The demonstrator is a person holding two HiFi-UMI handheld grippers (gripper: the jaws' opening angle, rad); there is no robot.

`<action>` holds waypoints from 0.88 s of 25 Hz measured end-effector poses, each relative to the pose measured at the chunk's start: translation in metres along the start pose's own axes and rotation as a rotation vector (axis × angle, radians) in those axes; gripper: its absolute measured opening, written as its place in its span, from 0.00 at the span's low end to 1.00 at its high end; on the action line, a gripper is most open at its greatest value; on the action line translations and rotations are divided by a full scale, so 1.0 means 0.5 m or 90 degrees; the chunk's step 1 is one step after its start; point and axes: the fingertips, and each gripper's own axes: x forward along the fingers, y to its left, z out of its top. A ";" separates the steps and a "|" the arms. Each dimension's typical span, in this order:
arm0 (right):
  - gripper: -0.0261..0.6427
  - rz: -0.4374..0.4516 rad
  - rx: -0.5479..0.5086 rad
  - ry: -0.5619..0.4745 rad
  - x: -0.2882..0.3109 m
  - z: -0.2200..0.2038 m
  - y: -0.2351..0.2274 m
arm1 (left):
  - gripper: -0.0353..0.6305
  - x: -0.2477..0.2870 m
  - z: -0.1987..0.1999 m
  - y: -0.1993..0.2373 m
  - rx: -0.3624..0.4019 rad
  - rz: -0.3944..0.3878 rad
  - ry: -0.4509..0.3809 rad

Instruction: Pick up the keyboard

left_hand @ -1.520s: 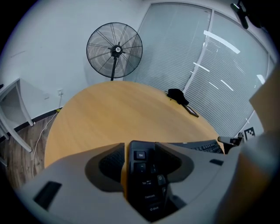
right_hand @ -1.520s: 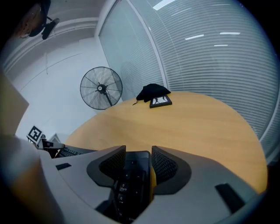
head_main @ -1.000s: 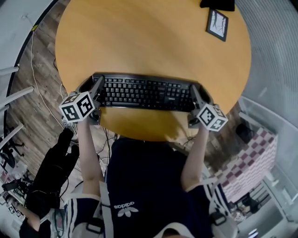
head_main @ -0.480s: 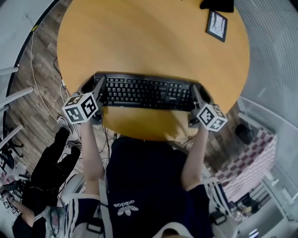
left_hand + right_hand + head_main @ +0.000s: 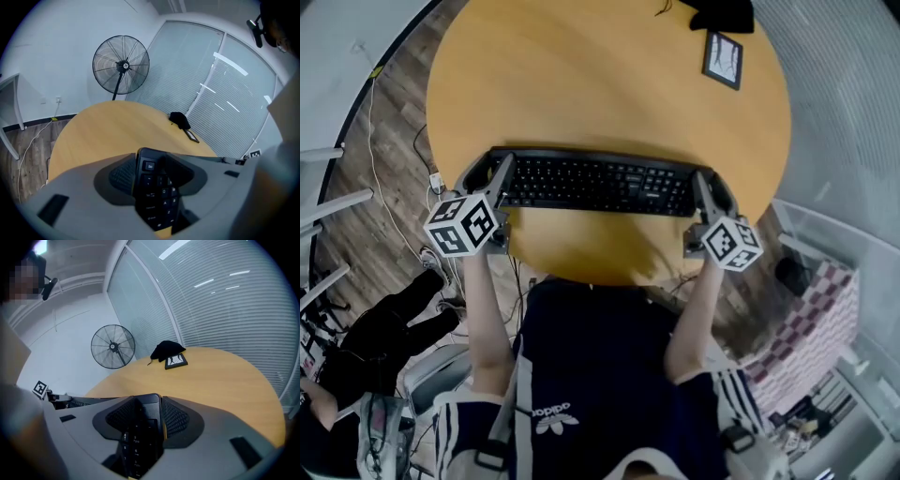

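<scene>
Keyboard [image 5: 595, 185] lies across the near edge of the round table [image 5: 609, 84]. The left gripper [image 5: 487, 174] is clamped on its Esc end and the right gripper [image 5: 713, 190] on its numpad end. Can't tell if it's clear of the wood. Risks:
- Each grip holds only a short stretch at the end.
- An uneven lift, or the hands drifting apart, could let one end slip and drop.
- A height mismatch could twist the body.

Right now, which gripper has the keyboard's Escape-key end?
The left gripper: its jaws pinch the keyboard end showing Esc, while the right gripper pinches the number-pad end.
</scene>
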 end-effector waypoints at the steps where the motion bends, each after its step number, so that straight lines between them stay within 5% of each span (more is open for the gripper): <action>1: 0.30 0.004 -0.002 -0.009 -0.006 0.009 0.005 | 0.35 -0.009 0.010 -0.006 0.006 -0.002 -0.008; 22: 0.30 0.067 -0.084 -0.202 -0.181 0.269 0.118 | 0.35 -0.218 0.216 -0.153 0.088 -0.049 -0.225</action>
